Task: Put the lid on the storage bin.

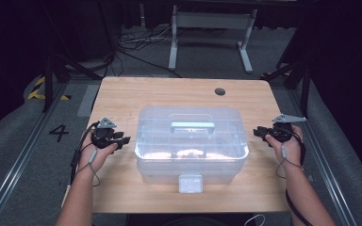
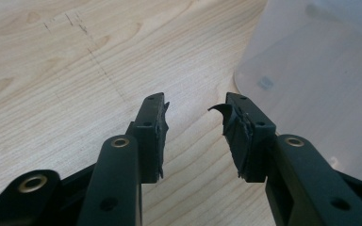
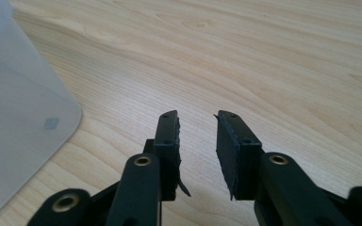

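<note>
A clear, rectangular plastic storage box [image 1: 192, 143] with a lid, a pale handle [image 1: 193, 126] and a front latch [image 1: 190, 183] sits in the middle of the light wooden desk [image 1: 122, 94]. The left tongs [image 1: 122, 140] sit just beside its left end — jaws apart, nothing between them. The right tongs [image 1: 259, 133] are near its right end, jaws likewise apart and empty — both sets low over the desk.

A black number "4" [image 1: 59, 133] stands on the grey floor [image 1: 23, 141]
</note>
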`<state>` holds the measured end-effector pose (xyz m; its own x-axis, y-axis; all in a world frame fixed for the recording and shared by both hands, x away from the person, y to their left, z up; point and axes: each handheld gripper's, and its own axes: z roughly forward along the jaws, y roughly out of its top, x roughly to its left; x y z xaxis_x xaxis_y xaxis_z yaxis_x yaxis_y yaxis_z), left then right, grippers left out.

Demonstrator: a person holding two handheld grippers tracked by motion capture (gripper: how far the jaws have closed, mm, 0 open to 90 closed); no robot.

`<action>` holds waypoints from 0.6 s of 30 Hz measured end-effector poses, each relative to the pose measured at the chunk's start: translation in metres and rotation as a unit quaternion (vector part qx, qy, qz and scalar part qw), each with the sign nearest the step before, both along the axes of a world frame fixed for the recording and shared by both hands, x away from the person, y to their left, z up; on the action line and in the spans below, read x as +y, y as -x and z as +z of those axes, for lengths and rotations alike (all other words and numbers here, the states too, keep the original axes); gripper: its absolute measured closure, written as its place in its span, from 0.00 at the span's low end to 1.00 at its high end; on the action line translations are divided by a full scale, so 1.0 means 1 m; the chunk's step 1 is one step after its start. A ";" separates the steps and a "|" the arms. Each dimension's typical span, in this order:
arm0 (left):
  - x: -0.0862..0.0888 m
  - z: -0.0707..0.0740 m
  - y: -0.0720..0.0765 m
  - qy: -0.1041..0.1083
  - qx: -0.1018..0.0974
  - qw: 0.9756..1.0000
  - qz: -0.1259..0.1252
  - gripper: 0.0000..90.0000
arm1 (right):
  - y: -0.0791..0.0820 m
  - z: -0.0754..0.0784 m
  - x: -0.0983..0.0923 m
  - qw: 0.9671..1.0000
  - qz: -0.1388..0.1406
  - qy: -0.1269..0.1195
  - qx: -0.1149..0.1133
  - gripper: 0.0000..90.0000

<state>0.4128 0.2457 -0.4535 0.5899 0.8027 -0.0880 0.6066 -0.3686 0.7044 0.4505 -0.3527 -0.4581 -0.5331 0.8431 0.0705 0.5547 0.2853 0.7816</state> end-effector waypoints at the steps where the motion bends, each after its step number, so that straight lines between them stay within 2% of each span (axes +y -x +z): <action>1: -0.001 -0.001 0.000 0.000 0.004 1.000 0.002 0.64 | 0.000 -0.002 0.001 1.000 0.001 0.000 0.002 0.77; 2: -0.002 -0.004 0.000 0.001 0.009 1.000 0.004 0.63 | -0.001 -0.006 0.002 1.000 0.004 0.005 0.005 0.77; 6: -0.002 -0.007 0.000 -0.004 0.011 1.000 0.000 0.61 | -0.001 -0.011 0.003 1.000 0.006 0.009 0.005 0.75; 9: -0.004 -0.010 -0.001 -0.006 0.027 1.000 0.006 0.57 | 0.000 -0.015 0.004 1.000 0.007 0.011 0.003 0.72; 15: -0.010 -0.016 -0.004 -0.011 0.051 0.999 0.007 0.48 | 0.001 -0.024 0.003 1.000 0.001 0.013 0.007 0.62; 18: -0.012 -0.018 -0.006 -0.023 0.052 0.998 0.007 0.45 | 0.002 -0.027 0.007 1.000 0.001 0.011 0.007 0.57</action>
<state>0.4186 0.2335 -0.4716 0.5679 0.8157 -0.1102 0.6806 -0.3900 0.6202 0.4485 -0.3462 -0.4853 -0.5335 0.8437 0.0597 0.5654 0.3033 0.7670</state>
